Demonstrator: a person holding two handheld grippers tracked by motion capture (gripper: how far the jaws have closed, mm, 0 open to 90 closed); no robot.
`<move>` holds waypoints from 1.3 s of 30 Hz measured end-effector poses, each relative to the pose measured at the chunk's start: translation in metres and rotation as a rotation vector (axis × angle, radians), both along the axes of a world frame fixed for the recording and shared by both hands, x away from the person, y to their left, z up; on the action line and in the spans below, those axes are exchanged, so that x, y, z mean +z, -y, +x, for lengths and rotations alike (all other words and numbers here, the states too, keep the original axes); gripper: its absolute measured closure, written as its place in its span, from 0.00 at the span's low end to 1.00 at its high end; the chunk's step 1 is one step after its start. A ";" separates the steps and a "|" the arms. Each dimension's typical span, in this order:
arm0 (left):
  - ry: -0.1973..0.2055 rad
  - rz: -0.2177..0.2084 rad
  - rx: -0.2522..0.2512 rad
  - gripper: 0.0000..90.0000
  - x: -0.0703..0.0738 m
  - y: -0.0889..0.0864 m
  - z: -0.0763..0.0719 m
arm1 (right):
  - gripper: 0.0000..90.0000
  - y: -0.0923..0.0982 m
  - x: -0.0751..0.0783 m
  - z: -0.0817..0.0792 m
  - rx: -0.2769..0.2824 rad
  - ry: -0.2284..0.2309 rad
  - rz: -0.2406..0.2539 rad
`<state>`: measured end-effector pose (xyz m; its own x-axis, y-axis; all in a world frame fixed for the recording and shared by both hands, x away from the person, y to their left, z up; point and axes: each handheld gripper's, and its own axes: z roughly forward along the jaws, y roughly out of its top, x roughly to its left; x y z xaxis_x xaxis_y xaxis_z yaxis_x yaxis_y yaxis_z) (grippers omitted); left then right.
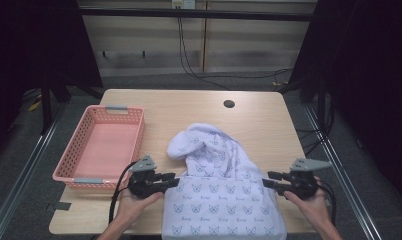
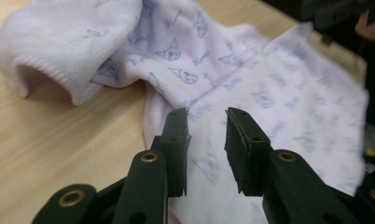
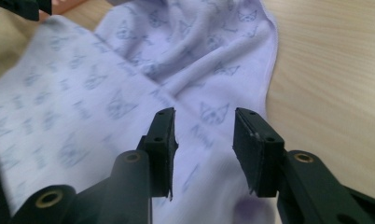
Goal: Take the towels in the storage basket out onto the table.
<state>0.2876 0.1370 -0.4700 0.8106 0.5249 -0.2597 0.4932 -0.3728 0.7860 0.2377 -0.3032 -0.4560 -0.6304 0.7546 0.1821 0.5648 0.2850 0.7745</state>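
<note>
From the high view, a light wooden table (image 1: 189, 112) stands on a grey floor (image 1: 19, 165) with a pink plastic basket (image 1: 105, 146) at its left. A soft white cloth with small blue cat faces (image 1: 224, 200) lies near the front edge.

In the left gripper view, the left gripper (image 2: 206, 133) is partly open over the cloth, holding nothing.

In the right gripper view, the right gripper (image 3: 203, 135) is the same.

A pink basket (image 1: 100, 145) was set on the left part of the wooden table (image 1: 259, 120); a dark round hole (image 1: 229, 104) was seen near the table's far edge; black cables (image 1: 189, 60) were hung behind it.
</note>
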 end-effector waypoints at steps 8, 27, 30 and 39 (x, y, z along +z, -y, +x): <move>-0.025 0.105 -0.020 0.74 -0.026 0.034 0.013 | 0.55 -0.027 -0.029 0.073 -0.048 -0.055 -0.107; -0.091 0.143 -0.202 0.72 -0.025 0.015 -0.044 | 0.96 0.018 -0.025 -0.019 -0.081 -0.082 -0.141; -0.099 0.145 -0.227 0.72 -0.025 0.017 -0.047 | 0.96 0.029 -0.025 -0.048 -0.089 -0.105 -0.124; -0.175 0.084 -0.325 0.87 -0.020 0.002 -0.068 | 0.73 0.027 -0.017 -0.074 -0.053 -0.055 -0.036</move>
